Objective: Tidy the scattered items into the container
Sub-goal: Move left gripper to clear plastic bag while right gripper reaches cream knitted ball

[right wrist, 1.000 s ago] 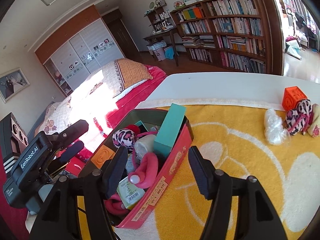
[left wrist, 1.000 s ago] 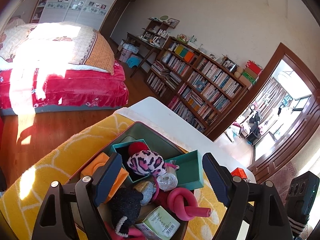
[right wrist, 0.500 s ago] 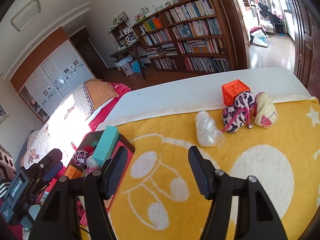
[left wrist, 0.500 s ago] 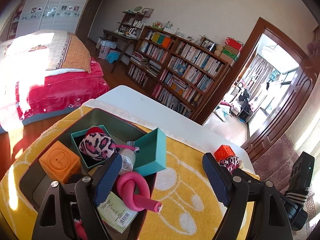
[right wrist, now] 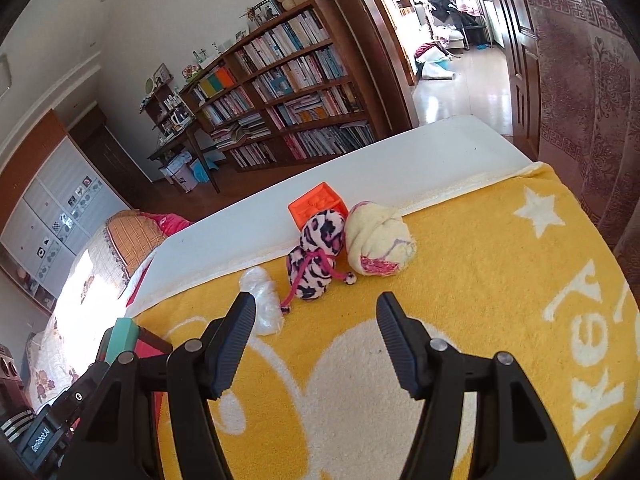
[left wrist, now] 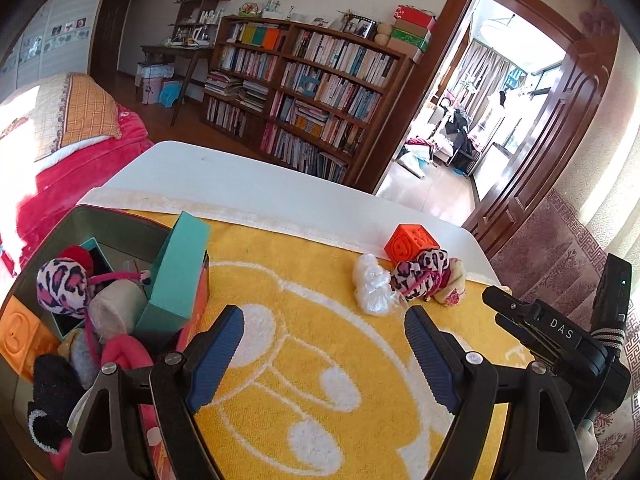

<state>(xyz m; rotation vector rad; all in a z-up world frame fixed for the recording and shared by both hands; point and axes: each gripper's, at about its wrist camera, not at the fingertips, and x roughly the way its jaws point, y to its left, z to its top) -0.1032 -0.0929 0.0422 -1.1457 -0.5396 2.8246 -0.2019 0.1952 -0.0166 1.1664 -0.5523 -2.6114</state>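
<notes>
The container (left wrist: 72,216), a red-sided box with a grey inside, sits at the left of the yellow towel (left wrist: 320,344) and holds several toys. Loose on the towel lie a clear plastic bag (right wrist: 262,304), a pink leopard-print plush (right wrist: 318,256), a cream cloth bundle (right wrist: 378,240) and an orange cube (right wrist: 316,202). My right gripper (right wrist: 314,338) is open and empty just short of the plush and the bag. My left gripper (left wrist: 324,356) is open and empty over the towel, beside the container. The loose items show at the far right in the left wrist view (left wrist: 416,276).
The towel covers a white table (right wrist: 360,168) whose far edge runs behind the loose items. A teal box (left wrist: 180,272) stands tilted at the container's right rim. A bookshelf (left wrist: 304,92), a bed (left wrist: 60,148) and a doorway lie beyond.
Both grippers have swung right, away from the container and toward the loose items. The right gripper is now much closer to the plush and the bag. Both stay open.
</notes>
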